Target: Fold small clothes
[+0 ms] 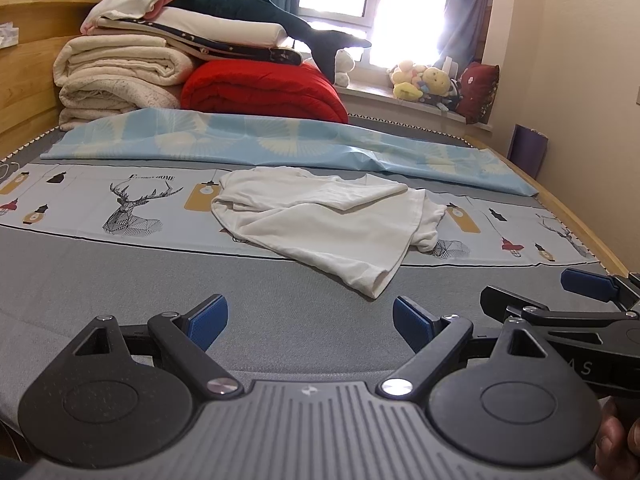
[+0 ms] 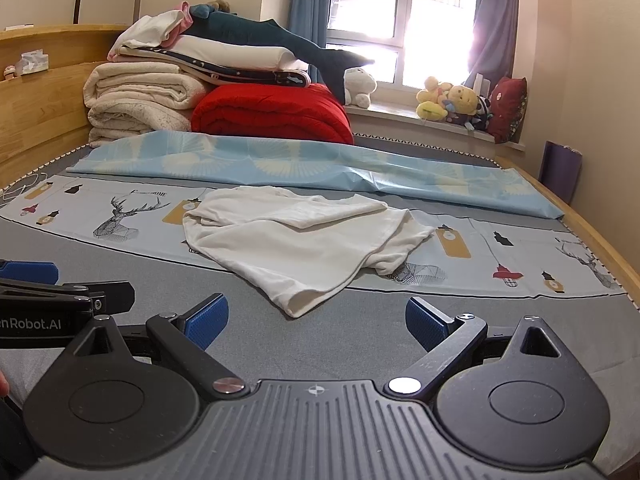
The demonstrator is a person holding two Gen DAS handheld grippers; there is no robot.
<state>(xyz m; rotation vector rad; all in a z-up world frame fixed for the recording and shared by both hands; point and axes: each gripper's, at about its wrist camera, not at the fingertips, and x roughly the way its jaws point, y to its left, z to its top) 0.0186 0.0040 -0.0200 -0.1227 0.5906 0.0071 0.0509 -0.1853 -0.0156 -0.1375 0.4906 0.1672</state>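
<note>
A white small shirt point(image 1: 320, 216) lies crumpled and partly folded over on the bed, across a deer-print sheet point(image 1: 120, 204); it also shows in the right wrist view point(image 2: 304, 236). My left gripper point(image 1: 310, 322) is open and empty, low over the grey mattress point(image 1: 200, 280), short of the shirt's near corner. My right gripper point(image 2: 316, 322) is open and empty, also just short of the shirt's near corner. The right gripper shows at the right edge of the left wrist view point(image 1: 560, 304); the left gripper shows at the left edge of the right wrist view point(image 2: 60, 292).
A light blue patterned sheet point(image 1: 280, 140) lies behind the shirt. Folded cream blankets point(image 1: 116, 76), a red quilt point(image 1: 264, 88) and a plush shark point(image 1: 260, 12) are stacked by the wooden headboard point(image 1: 28, 80). Plush toys point(image 1: 424, 80) sit on the windowsill. The bed's wooden edge point(image 2: 600, 240) runs on the right.
</note>
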